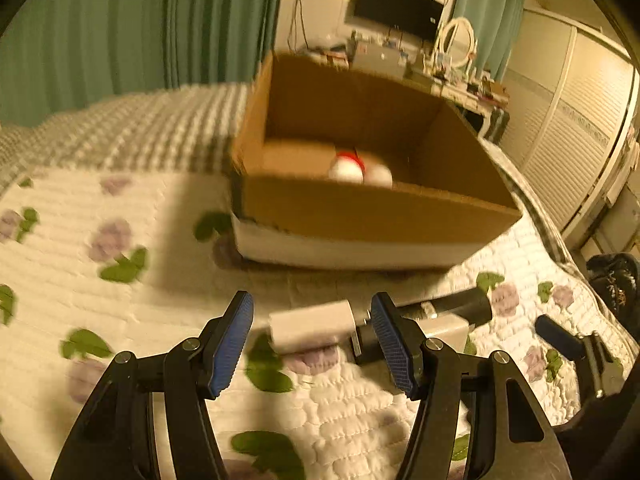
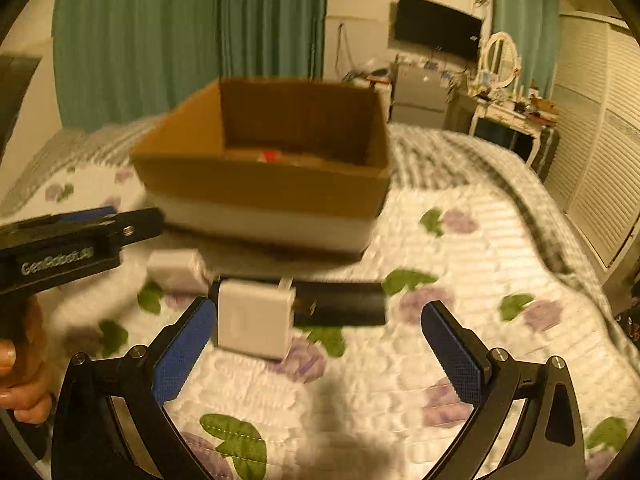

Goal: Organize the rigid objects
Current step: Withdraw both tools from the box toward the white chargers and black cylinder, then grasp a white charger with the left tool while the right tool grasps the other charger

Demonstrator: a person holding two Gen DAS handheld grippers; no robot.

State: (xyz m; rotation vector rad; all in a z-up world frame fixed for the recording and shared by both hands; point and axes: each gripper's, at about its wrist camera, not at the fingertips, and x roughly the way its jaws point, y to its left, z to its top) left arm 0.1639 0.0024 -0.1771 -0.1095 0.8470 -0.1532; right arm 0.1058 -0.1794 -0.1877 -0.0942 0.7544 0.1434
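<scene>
you're working on a bed under a white quilted cover (image 1: 140,200) printed with purple flowers and green leaves, green curtains (image 2: 180,40) behind and a cluttered dresser far right.

one cardboard box (image 1: 360,216) sits open-topped at the far middle of the bed; inside it you can make out two white rounded things with a red band (image 1: 352,166), too blurred to name.

near you lie three loose items just in front of the box: one black cylinder (image 2: 340,304) on the right, one larger white charger block (image 2: 254,320) touching its left end, and one smaller white block (image 2: 178,270) further left.

your right gripper (image 2: 316,344) is released, empty, the larger charger just beside its left pad. your left gripper (image 1: 312,340) is also spread and holds nothing, the smaller block lying beyond its tips.

risks, as i judge them: the charger and cylinder touch, so closing on one could drag or roll the other; the soft quilt may let a block tip as pads press; your two grippers are close and could collide.
</scene>
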